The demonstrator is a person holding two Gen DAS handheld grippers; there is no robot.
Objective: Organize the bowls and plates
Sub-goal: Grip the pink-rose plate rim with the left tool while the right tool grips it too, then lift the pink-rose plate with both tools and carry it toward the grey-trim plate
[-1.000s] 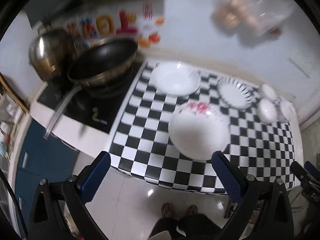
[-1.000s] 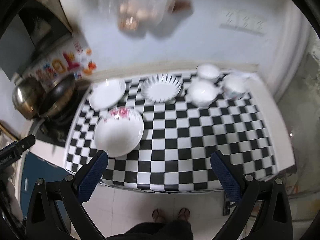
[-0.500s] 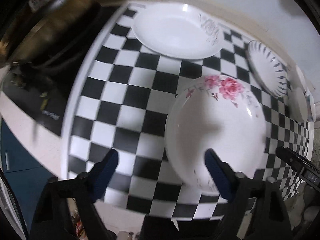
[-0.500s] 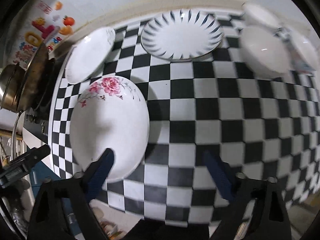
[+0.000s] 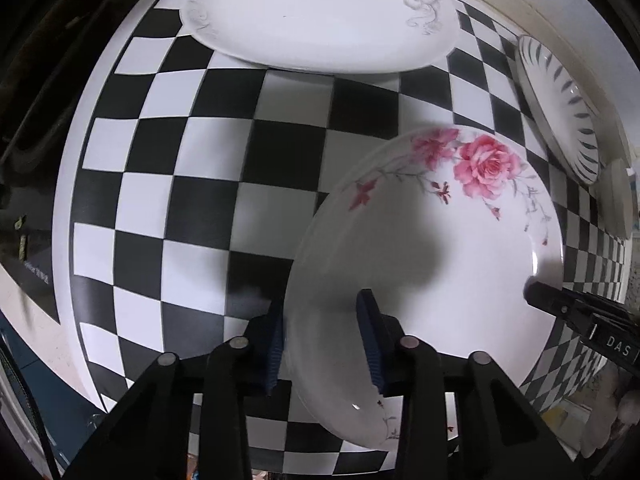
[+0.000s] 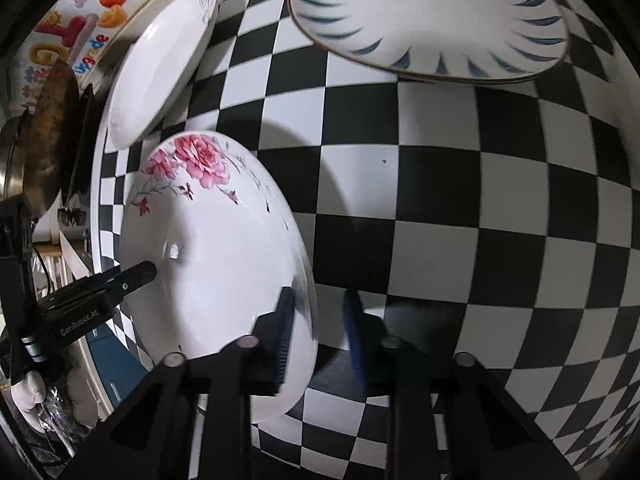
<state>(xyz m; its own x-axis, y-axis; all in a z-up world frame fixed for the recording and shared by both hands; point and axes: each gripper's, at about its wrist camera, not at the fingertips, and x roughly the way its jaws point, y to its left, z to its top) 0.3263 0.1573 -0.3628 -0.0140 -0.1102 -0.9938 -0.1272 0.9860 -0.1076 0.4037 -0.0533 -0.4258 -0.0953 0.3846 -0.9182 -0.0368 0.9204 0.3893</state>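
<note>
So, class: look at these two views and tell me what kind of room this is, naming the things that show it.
Most likely a home kitchen. Dinner plates, among them a rose plate, lie on a checkered countertop, and a dark pan with a metal pot stands at its end.

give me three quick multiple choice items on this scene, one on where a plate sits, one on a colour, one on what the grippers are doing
1. Where does the grey-flower plate lie relative to the rose plate?
A. stacked on it
B. apart, farther back on the checkered counter
C. under it

2. What colour are the petal marks on the leaf-pattern plate?
A. red
B. yellow
C. dark blue

3. What is between each gripper's fingers?
A. the rose plate's rim
B. a spoon
C. nothing

Answers: 1 B, counter squares show between the two plates. 2 C, blue strokes ring its rim. 3 A, the left gripper and right gripper each straddle an opposite edge, jaws closing.
</note>
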